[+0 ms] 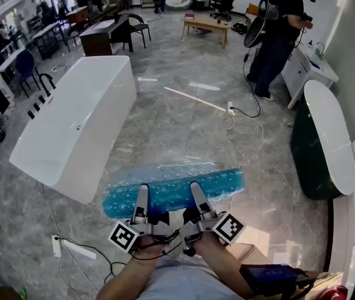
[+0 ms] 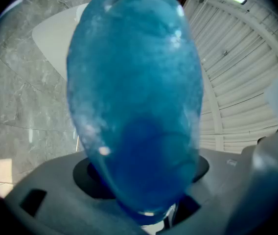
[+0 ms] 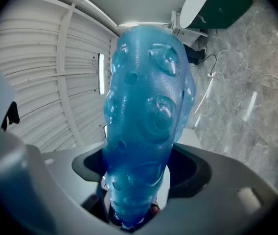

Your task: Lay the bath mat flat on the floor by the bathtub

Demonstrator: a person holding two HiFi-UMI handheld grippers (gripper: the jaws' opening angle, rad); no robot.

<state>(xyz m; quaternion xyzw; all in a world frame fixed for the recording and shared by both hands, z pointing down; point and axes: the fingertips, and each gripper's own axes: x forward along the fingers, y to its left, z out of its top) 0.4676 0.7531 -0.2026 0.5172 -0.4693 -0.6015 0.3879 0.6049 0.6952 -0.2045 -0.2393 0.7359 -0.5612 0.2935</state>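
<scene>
around: white bathtub [image 1: 71, 124] left, cable [image 1: 243, 114] on floor [image 1: 184, 130] ahead, standing person [image 1: 280, 36] and dark green tub [image 1: 318, 149] right | bath mat [image 1: 171, 189]: bunched, crosswise, beside the white bathtub's near corner | left gripper [image 1: 142, 192]: jaws clamp mat's left part | right gripper [image 1: 197, 191]: jaws clamp its middle

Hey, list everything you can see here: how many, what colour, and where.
blue bubbled translucent plastic bath mat: one, blue, bundled, held aloft, centre front
white oblong bathtub: one, white, left
dark green bathtub with white rim: one, green, right
grey marble floor: one, grey, throughout
low wooden table: one, tan, far back
standing person in dark clothes: one, dark, far right
left gripper: one, grey, shut on the mat
right gripper: one, grey, shut on the mat
</scene>
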